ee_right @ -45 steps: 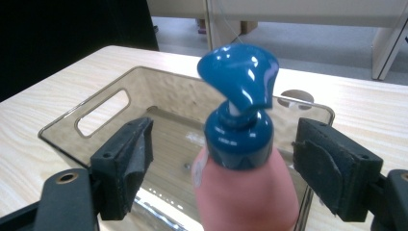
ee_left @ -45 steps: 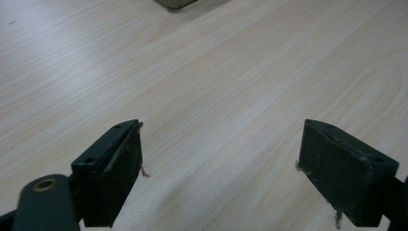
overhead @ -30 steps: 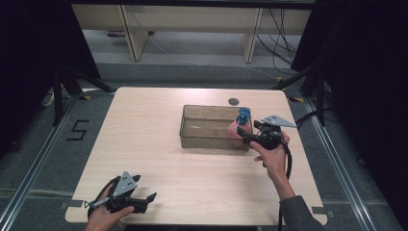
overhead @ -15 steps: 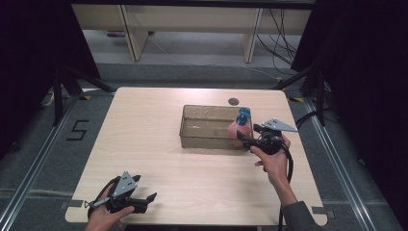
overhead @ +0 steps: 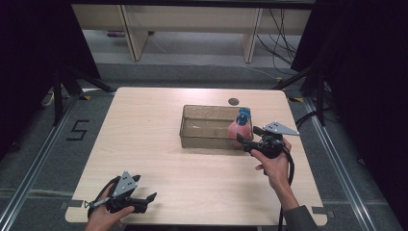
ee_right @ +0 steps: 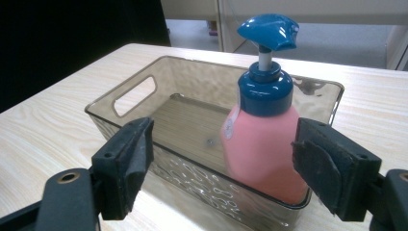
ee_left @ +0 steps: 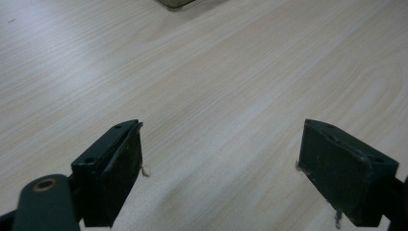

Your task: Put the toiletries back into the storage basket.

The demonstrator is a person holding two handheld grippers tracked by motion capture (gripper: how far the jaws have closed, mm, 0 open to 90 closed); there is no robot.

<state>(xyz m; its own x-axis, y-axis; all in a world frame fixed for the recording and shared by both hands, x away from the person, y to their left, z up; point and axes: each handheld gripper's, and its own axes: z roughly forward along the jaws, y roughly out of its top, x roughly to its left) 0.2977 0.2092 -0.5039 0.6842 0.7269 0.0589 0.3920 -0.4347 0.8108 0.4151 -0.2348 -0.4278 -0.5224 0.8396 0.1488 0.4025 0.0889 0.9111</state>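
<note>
Right claw (overhead: 246,143) is spread wide, hanging just outside the bin (overhead: 202,139) near its 3 o'clock end, pinching nothing. Pink pump bottle (ee_right: 262,147) stands upright inside the bin at that same end, apart from both pads as far as I can tell. Left claw (overhead: 144,199) sits spread at 7 o'clock on the worktop (overhead: 144,134), idle. Looks like the drop-off step's basically done; next it just needs to back away without bumping the pump.
</note>
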